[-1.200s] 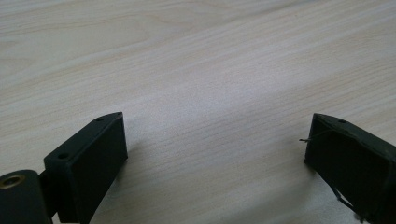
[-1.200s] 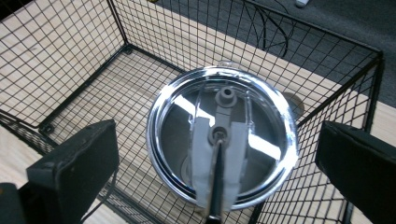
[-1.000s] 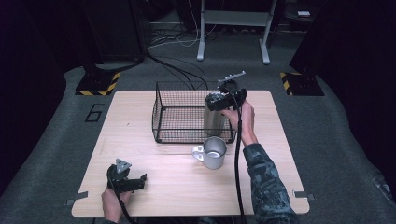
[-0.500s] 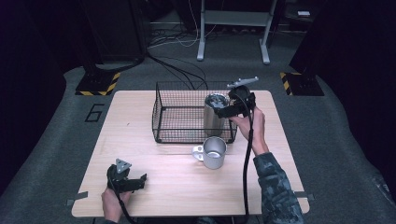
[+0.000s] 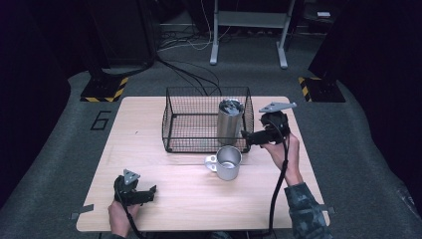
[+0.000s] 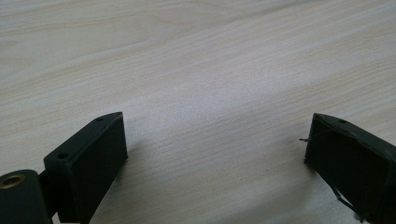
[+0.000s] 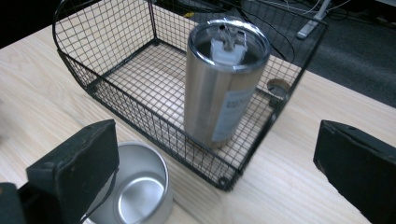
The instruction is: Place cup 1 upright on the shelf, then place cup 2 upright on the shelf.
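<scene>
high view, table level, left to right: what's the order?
Left hand-held gripper → wire basket → metal mug → right hand-held gripper. The steel tumbler stands inside the basket, above the mug in the picture, so it has no clear place in the order.

A large grey number 6 was painted on the dark floor just left of the table; the steel tumbler standing in the wire basket carried a pale label on its side, but its print was too blurred to read; nothing else bore readable writing.
</scene>
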`<action>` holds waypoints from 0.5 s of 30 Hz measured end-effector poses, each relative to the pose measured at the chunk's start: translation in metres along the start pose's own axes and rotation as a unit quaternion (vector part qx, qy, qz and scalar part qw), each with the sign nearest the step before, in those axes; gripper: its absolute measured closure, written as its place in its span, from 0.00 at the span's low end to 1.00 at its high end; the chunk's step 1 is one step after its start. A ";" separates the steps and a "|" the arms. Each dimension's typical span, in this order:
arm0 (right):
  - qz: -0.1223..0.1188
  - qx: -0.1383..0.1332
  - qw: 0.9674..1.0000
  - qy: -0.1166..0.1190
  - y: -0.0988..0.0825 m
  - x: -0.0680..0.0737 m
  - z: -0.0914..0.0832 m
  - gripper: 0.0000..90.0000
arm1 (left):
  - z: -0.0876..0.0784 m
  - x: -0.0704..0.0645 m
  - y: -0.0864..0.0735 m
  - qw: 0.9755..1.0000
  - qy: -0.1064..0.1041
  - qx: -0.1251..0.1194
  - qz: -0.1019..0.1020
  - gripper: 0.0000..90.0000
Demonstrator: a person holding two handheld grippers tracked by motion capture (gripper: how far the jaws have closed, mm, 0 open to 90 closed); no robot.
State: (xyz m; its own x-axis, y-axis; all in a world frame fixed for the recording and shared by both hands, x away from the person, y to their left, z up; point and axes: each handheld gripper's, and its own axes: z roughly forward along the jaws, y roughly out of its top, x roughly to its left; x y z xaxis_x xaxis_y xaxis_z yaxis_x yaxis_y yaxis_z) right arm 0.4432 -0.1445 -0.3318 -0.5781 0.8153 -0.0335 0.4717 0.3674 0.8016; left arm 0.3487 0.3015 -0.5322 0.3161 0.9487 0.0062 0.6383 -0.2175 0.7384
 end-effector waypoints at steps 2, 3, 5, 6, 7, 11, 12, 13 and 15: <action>0.004 0.000 1.000 -0.003 -0.012 -0.003 -0.005 0.00 | 0.000 0.000 0.000 1.000 0.000 0.000 0.000 0.06; 0.007 -0.001 1.000 -0.004 -0.016 -0.004 -0.006 0.00 | 0.000 0.000 0.000 1.000 -0.001 0.000 0.000 0.06; 0.012 -0.002 1.000 -0.007 -0.025 -0.007 -0.010 0.00 | 0.000 0.000 0.000 1.000 -0.001 0.000 0.000 0.06; 0.016 -0.001 1.000 -0.010 -0.032 -0.009 -0.012 0.00 | 0.000 0.000 0.000 1.000 -0.001 0.000 0.000 0.06; 0.017 -0.003 1.000 -0.012 -0.038 -0.012 -0.013 0.00 | 0.000 0.000 0.000 1.000 0.000 0.000 0.000 0.06; 0.035 -0.001 0.999 -0.022 -0.062 -0.021 -0.016 0.00 | 0.000 0.000 0.000 1.000 0.000 0.000 0.000 0.06; 0.039 0.002 0.999 -0.024 -0.068 -0.023 -0.016 0.00 | 0.000 0.000 0.000 1.000 0.000 0.000 0.000 0.06; 0.047 0.003 0.999 -0.024 -0.074 -0.025 -0.016 0.00 | 0.000 0.000 0.000 1.000 0.000 0.000 0.000 0.06; 0.056 0.004 0.998 -0.032 -0.087 -0.029 -0.015 0.00 | 0.000 0.000 0.000 1.000 -0.001 0.000 0.000 0.06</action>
State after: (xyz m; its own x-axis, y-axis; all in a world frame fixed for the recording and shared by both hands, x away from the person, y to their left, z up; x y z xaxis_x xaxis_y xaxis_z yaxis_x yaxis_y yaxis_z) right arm 0.4096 -0.2068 -0.3915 -0.4787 0.8778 0.0177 0.5367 0.2766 0.7972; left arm 0.3487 0.3015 -0.5322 0.3169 0.9484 0.0055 0.6388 -0.2177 0.7380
